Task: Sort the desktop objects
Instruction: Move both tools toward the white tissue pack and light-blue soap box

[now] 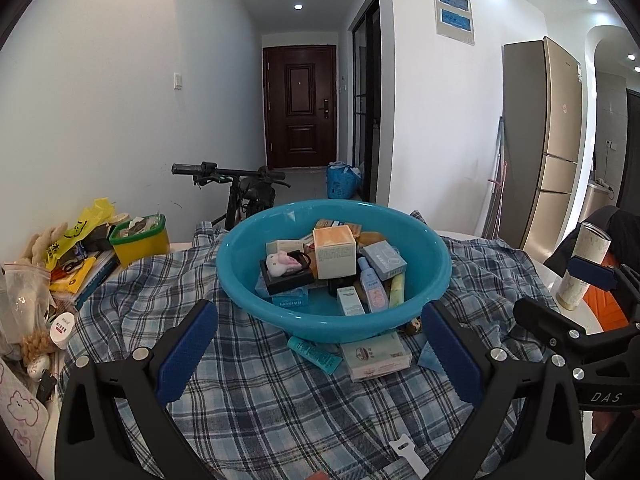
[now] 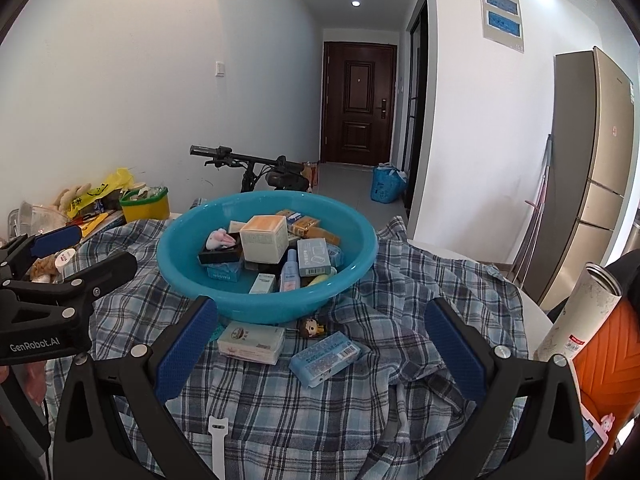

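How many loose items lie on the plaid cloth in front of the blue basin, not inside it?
4, though the basin may hide more: a teal tube, a white box, a small figurine and a blue packet.

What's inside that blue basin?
The basin holds a heap of small boxes, a bottle, a tube and a pink-eared plush on a black box. Whatever lies beneath the heap is hidden.

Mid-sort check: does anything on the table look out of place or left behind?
Yes. Most small items sit in the blue basin, but four lie loose on the plaid cloth at its near side: a teal tube, a white box, a blue packet and a small doll figurine. The cloth is rumpled on the right.
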